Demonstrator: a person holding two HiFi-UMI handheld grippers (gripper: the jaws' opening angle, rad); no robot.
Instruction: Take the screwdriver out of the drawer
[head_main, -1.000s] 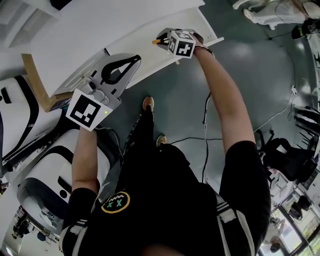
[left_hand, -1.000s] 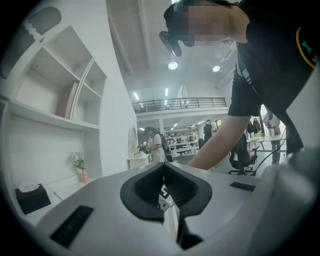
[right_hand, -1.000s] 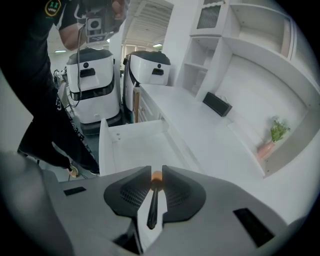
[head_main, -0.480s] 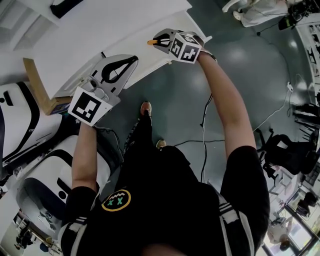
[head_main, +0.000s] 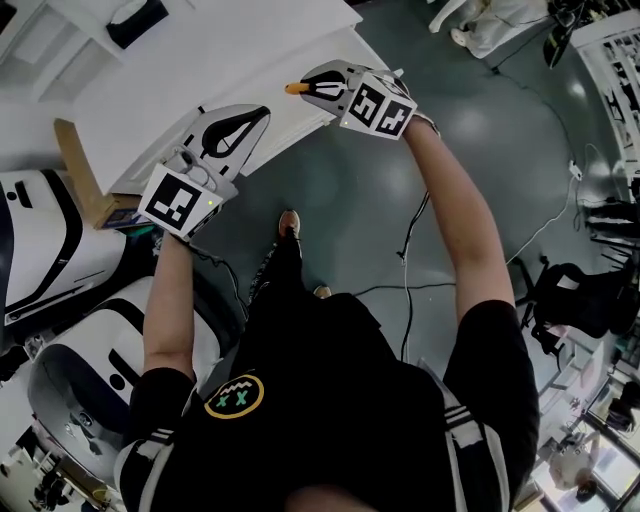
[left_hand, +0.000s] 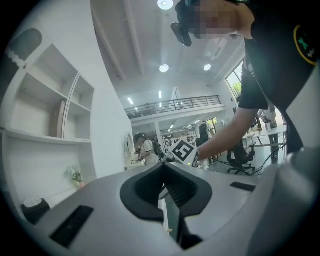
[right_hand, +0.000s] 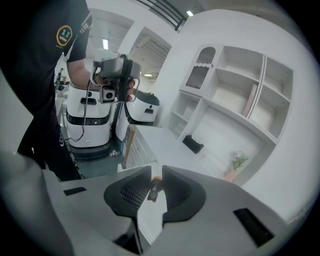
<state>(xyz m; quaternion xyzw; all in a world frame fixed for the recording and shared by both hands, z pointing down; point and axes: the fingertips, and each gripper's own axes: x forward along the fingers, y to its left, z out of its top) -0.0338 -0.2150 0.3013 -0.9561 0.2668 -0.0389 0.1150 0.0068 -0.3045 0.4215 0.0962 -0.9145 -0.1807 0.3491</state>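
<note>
In the head view my right gripper (head_main: 310, 86) is shut on the screwdriver (head_main: 297, 88). Its orange handle end sticks out to the left past the jaws. The right gripper view shows the dark shaft and orange end of the screwdriver (right_hand: 154, 186) clamped between the black pads (right_hand: 176, 192) of the right gripper (right_hand: 156, 174), held in the air above the white desk. My left gripper (head_main: 262, 113) hovers at the white drawer front (head_main: 290, 130), with its jaw tips touching and nothing in them. The left gripper (left_hand: 162, 167) points level toward the right hand. The drawer's inside is hidden.
The white desk top (head_main: 170, 70) carries a black box (head_main: 133, 12) and, in the right gripper view, a small plant (right_hand: 239, 161). White shelves (right_hand: 235, 95) rise behind it. White machines (head_main: 40, 250) stand at the left. Cables (head_main: 410, 250) cross the dark floor, and an office chair (head_main: 570, 300) stands at the right.
My right gripper has lifted the screwdriver up and away from the drawer, moving up-left in the head view. The left gripper has shifted slightly up along the desk front.
</note>
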